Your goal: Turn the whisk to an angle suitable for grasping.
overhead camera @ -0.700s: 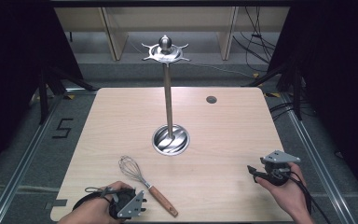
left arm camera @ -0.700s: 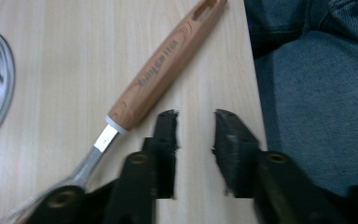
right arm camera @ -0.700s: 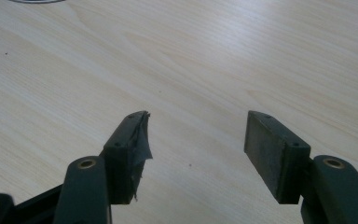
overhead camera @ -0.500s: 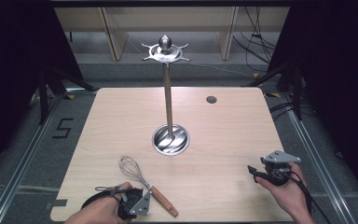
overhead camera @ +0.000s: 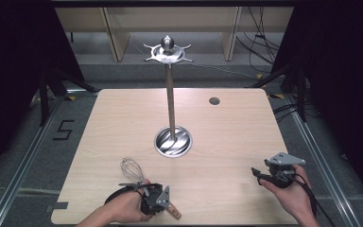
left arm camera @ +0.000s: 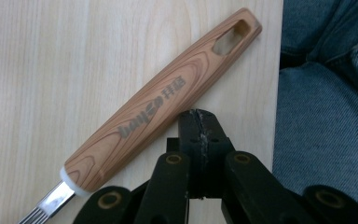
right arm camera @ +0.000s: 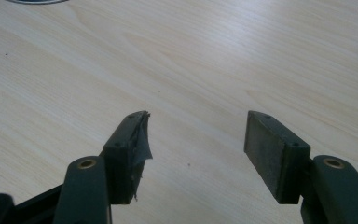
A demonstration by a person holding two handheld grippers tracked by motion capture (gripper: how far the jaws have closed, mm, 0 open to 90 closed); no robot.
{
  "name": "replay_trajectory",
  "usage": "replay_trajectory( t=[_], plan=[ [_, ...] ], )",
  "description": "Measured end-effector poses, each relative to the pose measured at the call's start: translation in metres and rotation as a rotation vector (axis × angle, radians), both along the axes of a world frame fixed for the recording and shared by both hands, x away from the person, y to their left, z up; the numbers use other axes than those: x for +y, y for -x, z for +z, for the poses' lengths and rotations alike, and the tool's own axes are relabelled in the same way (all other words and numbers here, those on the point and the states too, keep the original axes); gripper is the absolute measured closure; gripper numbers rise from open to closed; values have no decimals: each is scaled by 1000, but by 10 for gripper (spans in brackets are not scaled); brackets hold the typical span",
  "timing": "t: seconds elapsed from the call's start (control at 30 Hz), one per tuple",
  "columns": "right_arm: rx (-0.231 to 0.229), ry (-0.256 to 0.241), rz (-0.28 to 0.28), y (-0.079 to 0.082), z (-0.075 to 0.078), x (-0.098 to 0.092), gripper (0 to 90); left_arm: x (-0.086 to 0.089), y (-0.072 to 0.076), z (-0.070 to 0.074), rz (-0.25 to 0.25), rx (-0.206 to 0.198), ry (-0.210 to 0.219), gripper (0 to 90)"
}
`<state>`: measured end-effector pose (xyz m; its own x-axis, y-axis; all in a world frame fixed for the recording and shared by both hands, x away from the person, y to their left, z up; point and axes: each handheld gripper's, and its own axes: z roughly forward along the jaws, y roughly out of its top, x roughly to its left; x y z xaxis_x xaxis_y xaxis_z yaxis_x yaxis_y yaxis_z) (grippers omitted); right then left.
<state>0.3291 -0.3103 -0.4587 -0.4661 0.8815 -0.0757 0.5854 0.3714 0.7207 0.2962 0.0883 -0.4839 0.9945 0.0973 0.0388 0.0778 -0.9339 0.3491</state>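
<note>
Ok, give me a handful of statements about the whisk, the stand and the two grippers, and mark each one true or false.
1. The left gripper has its jaws pressed together beside the whisk's wooden handle, not around it. True.
2. The right gripper is clamped on the whisk. False: its jaws stand apart over bare table, with nothing between them.
3. The whisk hangs from the top of the metal stand. False: it lies flat on the table near the front edge.
4. The handle has a slot cut through its end. True.
5. The stand's round base sits near the middle of the table. True.
6. The whisk lies by the person's right hand. False: it lies by the left hand.
</note>
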Motion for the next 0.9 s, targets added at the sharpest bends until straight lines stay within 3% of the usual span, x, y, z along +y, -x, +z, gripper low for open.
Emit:
replay_trajectory(
  t=[0.27, 0.4, 0.53, 0.6, 0.73, 0.77, 0.87, 0.9],
  plan=[
    [-15, 16, 18, -2, -1, -2, 405, -10, -13, 0, 8, -11, 9, 891],
    [9, -4, -9, 0, -2, 0, 405, -21, -22, 0, 27, -15, 25, 891],
    [-15, 14, 32, -3, -3, -4, 405, -32, -30, 2, 23, -21, 17, 891],
    [-6, -3, -1, -1, -3, -3, 404, -41, -36, 2, 26, -32, 36, 891],
    [12, -10, -12, -1, -3, -4, 404, -49, -44, 3, 34, -41, 67, 886],
    [-15, 5, 21, -4, -5, -6, 404, -50, -45, 4, 40, -37, 74, 881],
    [-8, 8, 8, -3, -5, -7, 404, -51, -46, 5, 37, -38, 90, 850],
    [2, -1, 0, -3, -6, -8, 404, -51, -47, 11, 15, -58, 97, 824]
  ],
)
